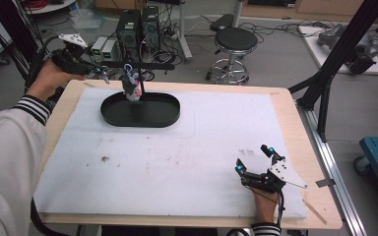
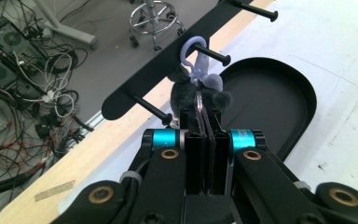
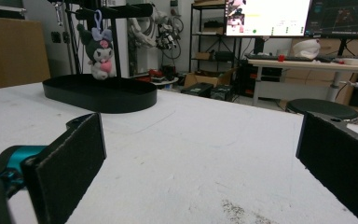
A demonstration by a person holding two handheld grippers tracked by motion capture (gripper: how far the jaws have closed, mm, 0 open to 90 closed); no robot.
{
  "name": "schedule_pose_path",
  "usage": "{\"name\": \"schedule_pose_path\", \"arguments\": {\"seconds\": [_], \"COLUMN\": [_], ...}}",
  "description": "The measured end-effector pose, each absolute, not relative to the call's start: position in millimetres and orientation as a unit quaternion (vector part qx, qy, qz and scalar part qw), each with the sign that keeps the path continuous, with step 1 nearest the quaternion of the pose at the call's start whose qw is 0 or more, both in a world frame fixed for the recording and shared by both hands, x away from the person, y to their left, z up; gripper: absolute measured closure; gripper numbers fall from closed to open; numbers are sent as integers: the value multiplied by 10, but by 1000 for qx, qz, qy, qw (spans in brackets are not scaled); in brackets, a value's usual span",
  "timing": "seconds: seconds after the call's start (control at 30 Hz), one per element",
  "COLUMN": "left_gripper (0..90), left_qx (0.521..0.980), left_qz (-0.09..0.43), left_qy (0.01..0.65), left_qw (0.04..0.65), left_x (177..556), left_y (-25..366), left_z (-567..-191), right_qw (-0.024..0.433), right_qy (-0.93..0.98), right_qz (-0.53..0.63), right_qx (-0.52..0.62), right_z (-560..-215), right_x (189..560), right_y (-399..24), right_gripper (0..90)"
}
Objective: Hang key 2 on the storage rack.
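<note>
Small dark plush keychain doll (image 1: 131,86) hanging by lilac plastic clip (image 2: 189,46) from peg of black rack (image 1: 140,65), far left of desk. Left gripper (image 2: 205,121) jaws pinched shut on doll. Right gripper (image 1: 254,159) jaws wide, empty. Soft, light, likely swings; better gripped at body.

Lab: computers (image 1: 139,27), tangled cables (image 1: 275,27)

The high view is looking forward and down over the whole bench (image 1: 177,167) from the person's side. The left gripper view is peering close along its tool at the black tray (image 2: 279,107) and plush toy (image 2: 191,91). The right gripper view is sitting low, facing level across the bench; it is sharing that tray (image 3: 100,98) and toy (image 3: 99,53) from afar.
</note>
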State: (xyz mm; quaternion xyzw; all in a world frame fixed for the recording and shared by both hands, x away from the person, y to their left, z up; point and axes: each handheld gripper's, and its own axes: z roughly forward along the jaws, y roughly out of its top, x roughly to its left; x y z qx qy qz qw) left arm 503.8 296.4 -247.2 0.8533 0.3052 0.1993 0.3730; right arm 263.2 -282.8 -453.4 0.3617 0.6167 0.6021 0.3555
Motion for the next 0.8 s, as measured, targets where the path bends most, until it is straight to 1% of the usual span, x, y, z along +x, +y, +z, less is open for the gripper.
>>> {"name": "schedule_pose_path", "arguments": {"seconds": [0.3, 0.8], "left_gripper": [880, 879], "left_qx": [855, 855], "left_qz": [201, 187], "left_qy": [308, 314], "left_qw": [366, 368], "left_x": [5093, 5184], "left_y": [2996, 3030], "left_z": [-2504, -2562], "right_qw": [358, 358], "right_qy": [618, 618], "right_qz": [601, 601], "right_qx": [359, 358], "right_z": [-4534, -4534], "right_x": [2634, 2636], "right_y": [-2829, -2828], "right_gripper": [6, 6]}}
